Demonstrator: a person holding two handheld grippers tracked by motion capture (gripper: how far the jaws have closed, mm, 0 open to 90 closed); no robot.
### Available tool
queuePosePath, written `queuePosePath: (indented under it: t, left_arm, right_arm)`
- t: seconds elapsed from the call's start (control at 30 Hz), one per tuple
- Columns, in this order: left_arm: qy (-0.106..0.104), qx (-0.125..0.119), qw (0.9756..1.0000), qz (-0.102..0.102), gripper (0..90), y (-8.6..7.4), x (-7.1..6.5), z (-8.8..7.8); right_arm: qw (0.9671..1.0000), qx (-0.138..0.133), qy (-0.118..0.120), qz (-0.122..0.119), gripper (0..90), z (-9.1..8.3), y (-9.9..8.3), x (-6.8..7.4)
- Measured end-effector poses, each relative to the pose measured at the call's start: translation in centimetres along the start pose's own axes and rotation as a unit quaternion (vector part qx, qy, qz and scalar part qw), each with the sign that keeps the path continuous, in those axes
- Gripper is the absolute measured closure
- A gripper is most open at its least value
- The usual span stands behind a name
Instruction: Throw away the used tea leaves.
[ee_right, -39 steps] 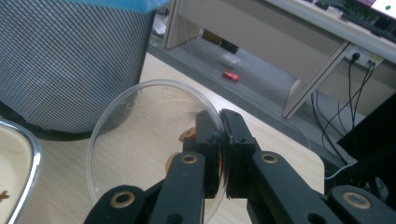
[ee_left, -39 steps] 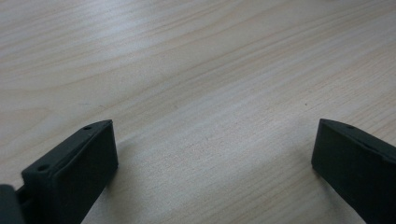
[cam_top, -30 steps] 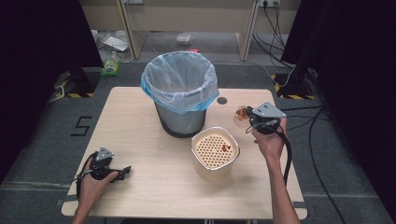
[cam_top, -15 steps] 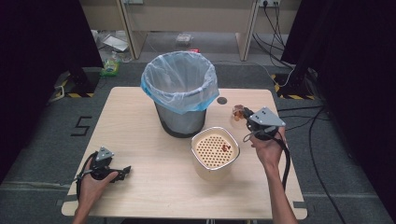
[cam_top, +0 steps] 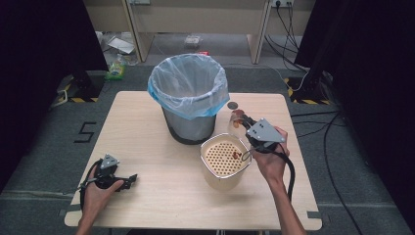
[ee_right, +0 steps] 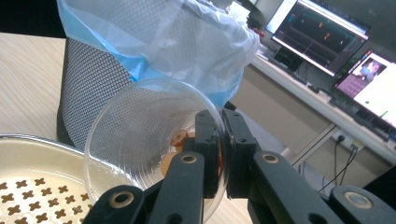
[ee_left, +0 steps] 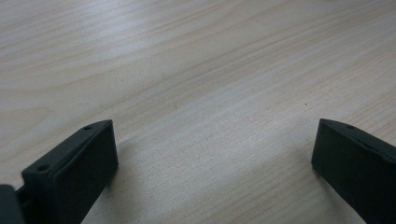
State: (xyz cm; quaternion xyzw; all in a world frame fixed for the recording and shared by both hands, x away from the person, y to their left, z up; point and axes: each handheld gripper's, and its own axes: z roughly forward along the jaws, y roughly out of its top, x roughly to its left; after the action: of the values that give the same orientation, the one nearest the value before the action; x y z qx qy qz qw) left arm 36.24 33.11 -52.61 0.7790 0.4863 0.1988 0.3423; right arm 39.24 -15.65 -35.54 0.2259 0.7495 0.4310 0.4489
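Right gripper view looks straight into a clear plastic cup (ee_right: 154, 140), pinched by its rim between the two black jaws of the right gripper (ee_right: 218, 154), one jaw inside the wall and one outside. The cup lies tilted on its side, its mouth turned toward the camera, with a few small orange-brown bits (ee_right: 177, 139) sitting inside near the jaws. Below it, at the lower left, is the cream strainer bowl (ee_right: 28, 186) with its cross-shaped holes. Behind the cup stands the mesh bin (ee_right: 84, 88), lined with a blue and white bag (ee_right: 154, 42).

From the high view, the cup (cam_top: 237, 119) is held above the table (cam_top: 147, 142), just beside the bin (cam_top: 188, 125) and over the far right edge of the strainer bowl (cam_top: 222, 159). The right gripper (cam_top: 243, 122) is carried in the person's right hand (cam_top: 270, 159).

At the table's near left corner, the left gripper (cam_top: 131, 180) rests on the wood in the left hand (cam_top: 98, 188), its jaws wide apart with nothing between them.
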Motion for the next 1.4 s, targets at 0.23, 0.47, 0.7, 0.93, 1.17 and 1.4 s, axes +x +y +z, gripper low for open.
queuePosePath:
  t: [0.23,0.47,0.7,0.93,1.17,1.4]
  left_arm:
    - [0.000,0.000,1.0000,0.000,0.0,0.0,0.0,0.0]
    - [0.000,0.000,1.0000,0.000,0.0,0.0,0.0,0.0]
    - [0.000,0.000,1.0000,0.000,0.0,0.0,0.0,0.0]
    - [0.000,0.000,1.0000,0.000,0.0,0.0,0.0,0.0]
    - [0.000,0.000,1.0000,0.000,0.0,0.0,0.0,0.0]
    - [0.000,0.000,1.0000,0.000,0.0,0.0,0.0,0.0]
  right_arm:
    - [0.9993,-0.022,-0.007,-0.029,86.4,0.2,0.0,0.8]
    - [0.9884,-0.071,-0.053,-0.123,86.7,-0.9,0.2,2.0]
    - [0.9750,-0.075,-0.074,-0.195,86.8,-1.2,0.0,3.5]
    - [0.9518,-0.094,-0.107,-0.272,87.3,-0.8,-0.4,5.2]
    - [0.9315,-0.092,-0.168,-0.309,87.4,-0.6,-0.6,5.8]
    - [0.9150,-0.083,-0.188,-0.347,87.4,-0.4,-0.7,6.2]
